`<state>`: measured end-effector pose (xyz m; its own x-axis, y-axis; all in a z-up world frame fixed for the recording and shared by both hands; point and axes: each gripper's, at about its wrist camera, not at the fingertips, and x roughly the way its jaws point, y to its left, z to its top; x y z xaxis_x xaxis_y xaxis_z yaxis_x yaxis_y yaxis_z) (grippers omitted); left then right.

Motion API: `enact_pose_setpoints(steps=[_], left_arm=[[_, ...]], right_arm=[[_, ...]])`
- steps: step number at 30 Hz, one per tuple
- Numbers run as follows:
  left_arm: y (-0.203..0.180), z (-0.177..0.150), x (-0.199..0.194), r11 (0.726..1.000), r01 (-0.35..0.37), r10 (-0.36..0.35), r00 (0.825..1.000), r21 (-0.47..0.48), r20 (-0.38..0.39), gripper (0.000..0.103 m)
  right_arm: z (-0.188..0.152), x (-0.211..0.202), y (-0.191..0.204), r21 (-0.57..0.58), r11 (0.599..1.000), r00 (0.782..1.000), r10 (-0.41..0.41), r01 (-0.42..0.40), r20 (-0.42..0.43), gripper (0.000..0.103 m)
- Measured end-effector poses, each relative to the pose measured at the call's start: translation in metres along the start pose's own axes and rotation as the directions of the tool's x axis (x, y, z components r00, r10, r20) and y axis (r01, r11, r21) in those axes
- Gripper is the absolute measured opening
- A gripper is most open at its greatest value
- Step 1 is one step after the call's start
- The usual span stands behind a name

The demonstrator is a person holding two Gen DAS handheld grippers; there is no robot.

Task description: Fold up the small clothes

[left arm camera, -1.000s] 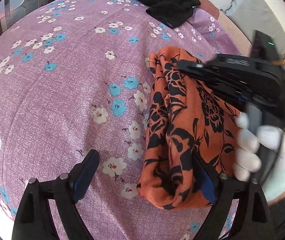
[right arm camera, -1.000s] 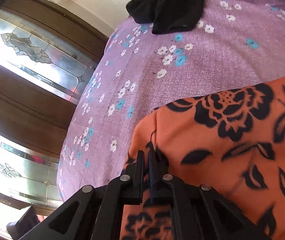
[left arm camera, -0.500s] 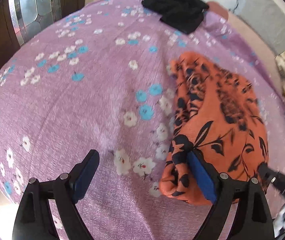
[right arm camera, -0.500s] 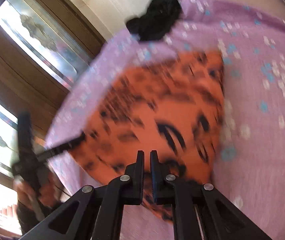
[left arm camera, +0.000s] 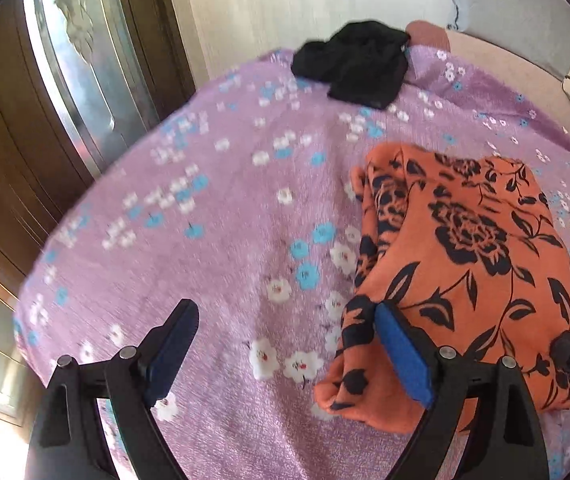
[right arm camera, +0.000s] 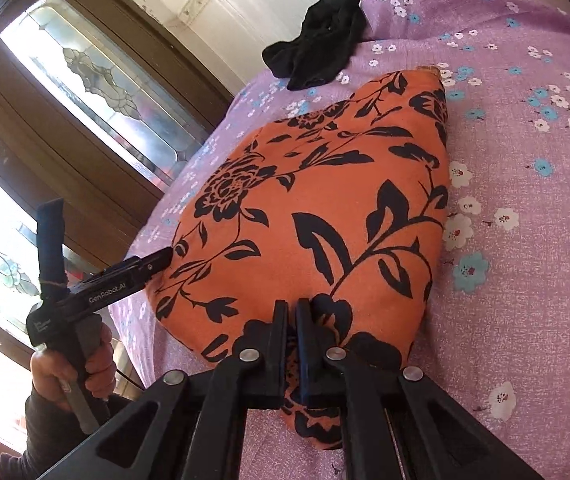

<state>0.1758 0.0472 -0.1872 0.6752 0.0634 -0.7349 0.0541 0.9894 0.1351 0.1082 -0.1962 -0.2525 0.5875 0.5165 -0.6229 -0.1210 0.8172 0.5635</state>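
Orange cloth (right arm camera: 317,208) with a black flower print lies folded on the purple flowered bedspread (right arm camera: 525,240), filling the middle of the right wrist view and the lower right of the left wrist view (left arm camera: 473,264). Its long axis runs from the lower frame edge up toward the black garment (right arm camera: 317,52) at the top centre. The right gripper (right arm camera: 291,312) sits at the cloth's near end, jaws pinched tight on a fold of the fabric. The left gripper (left arm camera: 285,352) stands with jaws wide and nothing between them; one blue pad (left arm camera: 405,356) sits against the cloth's left edge, though real contact is hard to judge, and the other (left arm camera: 173,352) is over bare bedspread. The right hand therefore has the cloth, and the left is just beside its long edge, probably ready for the next fold. Counted: one orange cloth, one black garment, two grippers, one bedspread.
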Motion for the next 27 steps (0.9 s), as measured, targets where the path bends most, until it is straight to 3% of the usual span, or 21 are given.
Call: enact_pose_setpoints(steps=[5,12,16,18,21,27], left_arm=[[-0.008,0.016,-0.006,0.999,-0.018,0.02,0.999,-0.047,0.045,0.091],[-0.025,0.03,-0.01,0.998,-0.008,0.014,0.996,-0.066,0.087,0.091],[-0.039,0.033,-0.002,0.999,-0.001,0.004,0.998,-0.046,0.068,0.091],[-0.044,0.034,0.005,0.999,0.004,-0.002,0.999,-0.037,0.038,0.091],[-0.05,0.032,0.014,1.0,-0.003,0.003,1.0,-0.02,0.017,0.091],[-0.049,0.027,0.025,1.0,-0.008,0.008,1.0,0.0,0.001,0.091]], right_arm=[[0.01,-0.01,0.008,0.011,1.0,0.999,-0.014,0.015,-0.031,0.007],[0.022,-0.038,0.025,-0.093,0.994,0.996,-0.049,0.057,0.08,0.009],[0.016,-0.005,0.007,-0.055,0.99,0.991,-0.131,0.129,-0.035,0.01],[0.013,-0.003,-0.005,0.014,0.998,0.998,-0.063,0.063,0.006,0.009],[0.018,-0.002,-0.014,0.072,0.997,1.0,-0.019,0.02,-0.012,0.009],[0.017,0.0,-0.012,0.062,0.998,1.0,-0.026,0.026,-0.007,0.009]])
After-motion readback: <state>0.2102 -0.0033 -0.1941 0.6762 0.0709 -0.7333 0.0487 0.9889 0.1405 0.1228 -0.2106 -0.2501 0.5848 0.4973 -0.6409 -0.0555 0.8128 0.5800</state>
